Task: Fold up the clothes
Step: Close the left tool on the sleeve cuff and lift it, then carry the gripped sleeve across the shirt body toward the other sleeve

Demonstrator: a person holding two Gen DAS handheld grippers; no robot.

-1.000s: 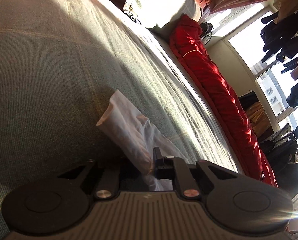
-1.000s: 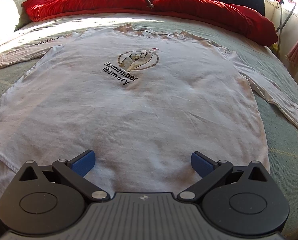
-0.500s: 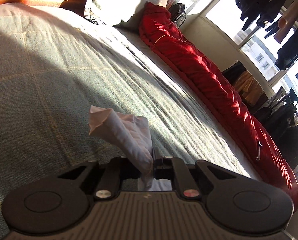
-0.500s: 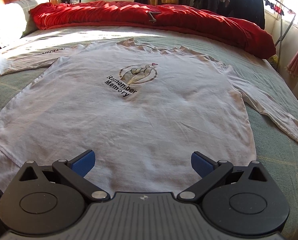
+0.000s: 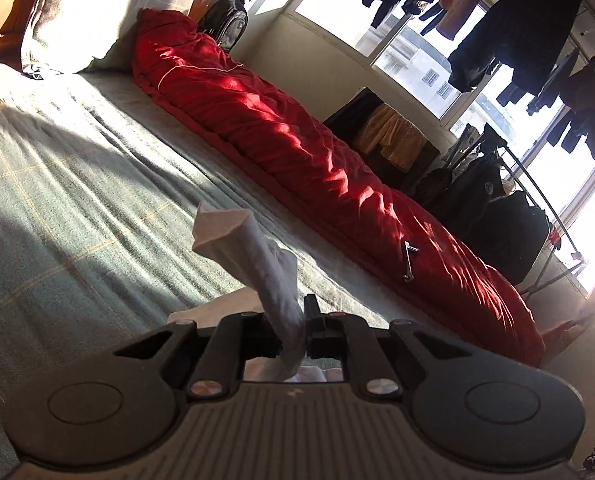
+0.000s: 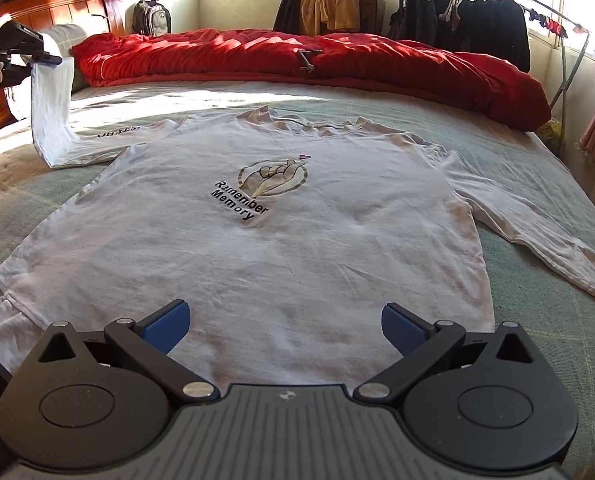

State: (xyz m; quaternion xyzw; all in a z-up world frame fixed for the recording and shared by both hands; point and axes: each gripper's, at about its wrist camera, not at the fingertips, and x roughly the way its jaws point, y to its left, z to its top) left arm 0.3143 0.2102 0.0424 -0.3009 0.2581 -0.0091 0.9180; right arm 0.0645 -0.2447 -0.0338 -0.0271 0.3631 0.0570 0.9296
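Now the left gripper has its fingers pinching the cuff of the sleeve, raised at 10 o'clock of the white shirt lying flat on the bed; carry it across the chest, keeping it taut; the right gripper hovers at the hem, fingers spread, empty; versus 1 second earlier, the sleeve hangs higher.

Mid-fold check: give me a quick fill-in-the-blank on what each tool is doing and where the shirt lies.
1. The left tool is shut on the shirt's ____.
2. The right tool hovers with its jaws ____.
3. The white shirt lies print side ____ on the bed.
4. Along the bed's far edge lies a ____ quilt.

Missing words: sleeve; open; up; red
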